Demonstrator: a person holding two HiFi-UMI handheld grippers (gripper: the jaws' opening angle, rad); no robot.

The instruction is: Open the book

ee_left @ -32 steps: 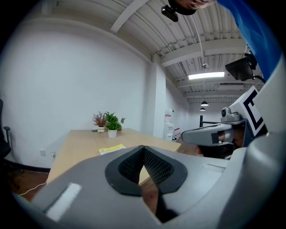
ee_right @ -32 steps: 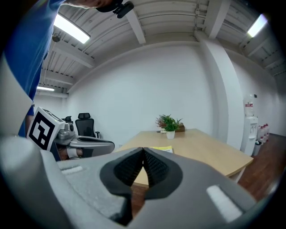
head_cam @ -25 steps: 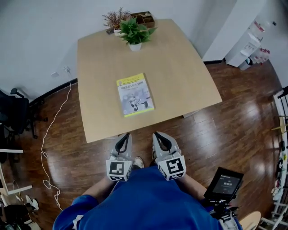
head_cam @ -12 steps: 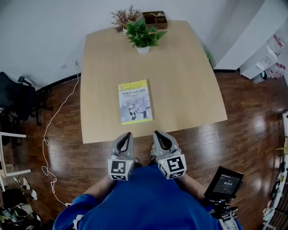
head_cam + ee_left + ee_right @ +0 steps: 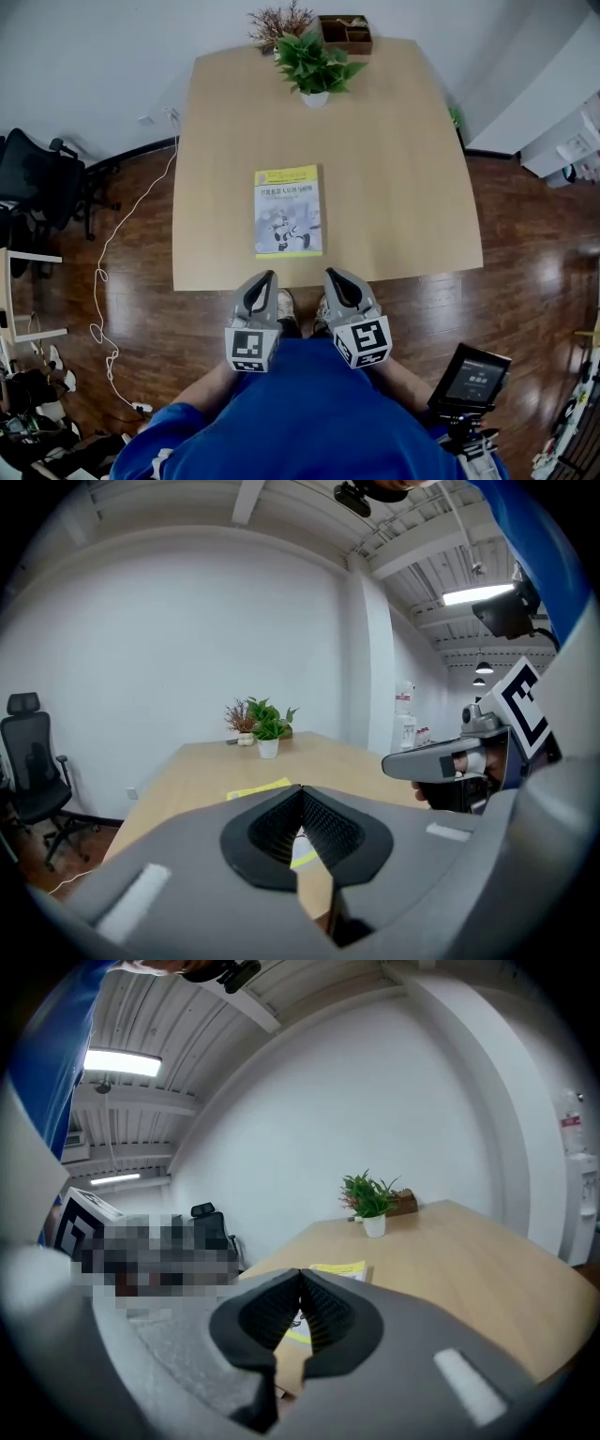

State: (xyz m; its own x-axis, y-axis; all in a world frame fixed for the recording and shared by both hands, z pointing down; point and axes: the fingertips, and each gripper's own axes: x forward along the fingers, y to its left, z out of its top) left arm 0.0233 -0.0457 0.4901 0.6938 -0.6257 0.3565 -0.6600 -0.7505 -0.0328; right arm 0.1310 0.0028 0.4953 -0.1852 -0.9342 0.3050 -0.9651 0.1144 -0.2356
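**A:** Since a second ago we've swung round a bit, so the table (image 5: 394, 169) sits squarer in the head view, and the book (image 5: 289, 212) lies dead ahead of us now instead of off at an angle. Anyone else reading it that way?

**B:** Yep, same here. The book is closed and flat, cover up, on the near half of the table. It's well short of the potted plant (image 5: 314, 66) and wooden box (image 5: 345, 33) at the far edge. We've got the left gripper (image 5: 270, 276) and right gripper (image 5: 330, 274) side by side at the near table edge. Their tips point at the book but don't touch it.

**A:** And the jaws?

**B:** Both pairs are pressed together with nothing between them. Each gripper view shows them meeting at the tip. We also see an office chair (image 5: 37, 178) off to the left.
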